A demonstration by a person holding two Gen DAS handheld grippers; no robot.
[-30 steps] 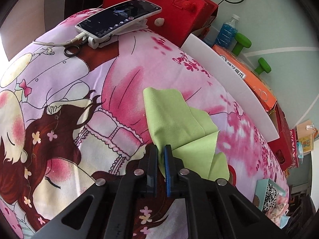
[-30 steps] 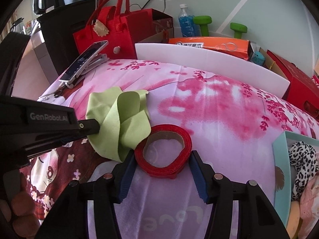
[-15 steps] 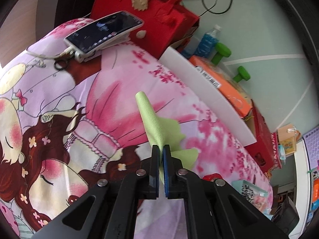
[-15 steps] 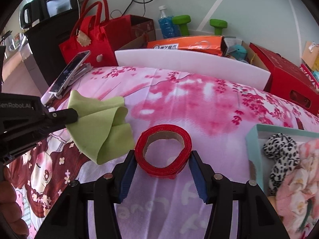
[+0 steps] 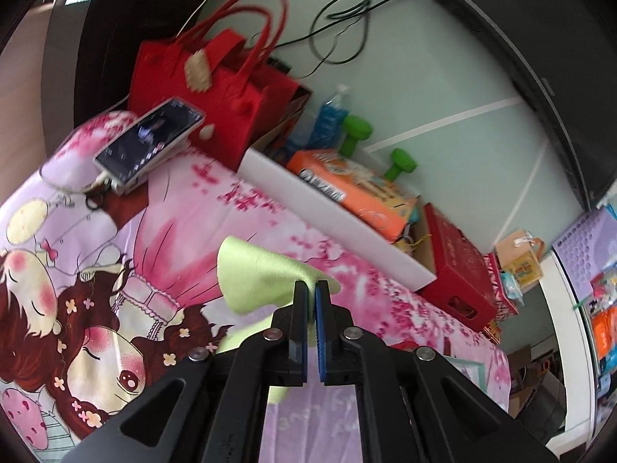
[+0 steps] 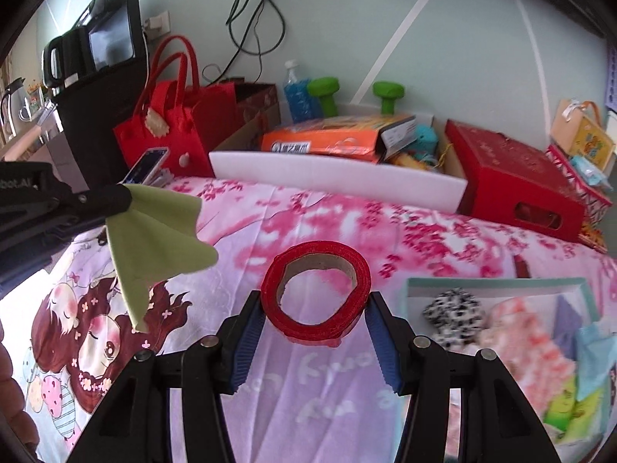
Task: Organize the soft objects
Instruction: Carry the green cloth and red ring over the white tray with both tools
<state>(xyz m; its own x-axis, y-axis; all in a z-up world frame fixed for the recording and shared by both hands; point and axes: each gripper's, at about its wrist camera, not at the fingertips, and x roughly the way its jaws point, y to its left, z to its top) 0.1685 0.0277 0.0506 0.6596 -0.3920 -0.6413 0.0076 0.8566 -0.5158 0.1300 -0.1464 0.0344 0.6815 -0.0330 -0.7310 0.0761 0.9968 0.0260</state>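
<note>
A light green cloth hangs above the cartoon bedsheet, pinched at one edge by my shut left gripper. In the right wrist view the same green cloth droops from the left gripper at the left side. My right gripper is shut on a red tape roll, its blue pads pressing both sides, held clear of the sheet. A teal box at the lower right holds soft things, among them a leopard-print piece and a pink one.
A phone on a stand sits at the bed's far left corner beside a red felt bag. A white foam board lines the far edge, with an orange pack, a red box, green dumbbells and a bottle behind it.
Both grippers have risen. The green cloth has come up off the sheet and now hangs from the left gripper. The red tape roll has lifted with the right gripper.
</note>
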